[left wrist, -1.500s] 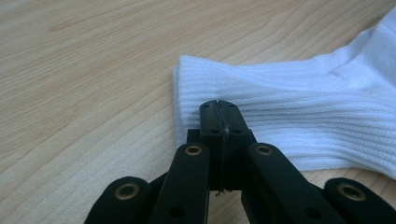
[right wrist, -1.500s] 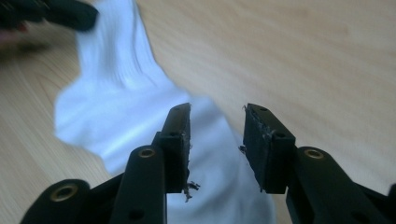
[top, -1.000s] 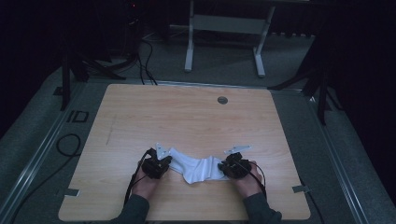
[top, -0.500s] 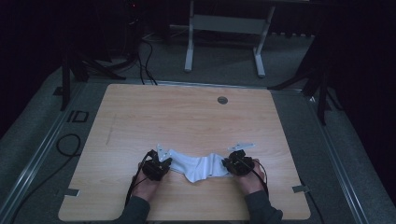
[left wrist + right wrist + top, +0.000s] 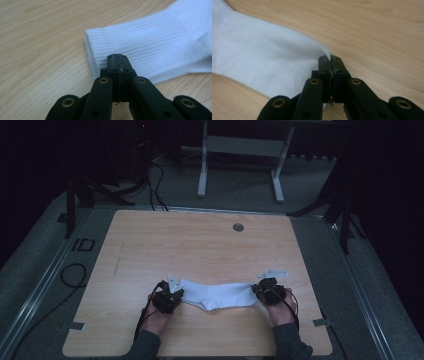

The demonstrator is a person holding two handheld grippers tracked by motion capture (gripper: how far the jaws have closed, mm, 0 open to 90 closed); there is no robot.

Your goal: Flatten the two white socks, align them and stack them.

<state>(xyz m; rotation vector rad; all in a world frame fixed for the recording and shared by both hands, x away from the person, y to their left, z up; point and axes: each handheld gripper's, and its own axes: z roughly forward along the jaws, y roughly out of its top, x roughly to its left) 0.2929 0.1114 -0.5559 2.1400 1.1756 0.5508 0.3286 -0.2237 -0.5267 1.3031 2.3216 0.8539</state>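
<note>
A white sock (image 5: pixel 217 296) lies stretched across the near part of the wooden table (image 5: pixel 200 250). My left gripper (image 5: pixel 181 294) is at its left end, and the left gripper view has the jaws (image 5: pixel 117 56) shut on the ribbed cuff (image 5: pixel 140 40). At the other end my right gripper (image 5: pixel 255 292) pinches the sock's toe. In the right gripper view that gripper (image 5: pixel 331 58) has just finished closing, with the smooth white fabric (image 5: pixel 262 52) caught between its tips. Both hands come in from the table's front edge.
A round grommet (image 5: pixel 238 227) sits in the table near its far edge. Behind the table stands a grey metal frame (image 5: pixel 240 145) on the floor. Cables (image 5: pixel 150 175) lie on the floor at the far left.
My right gripper has shifted to the right and slightly away with the toe, drawing the sock out longer and straighter. The left gripper has stayed put.
</note>
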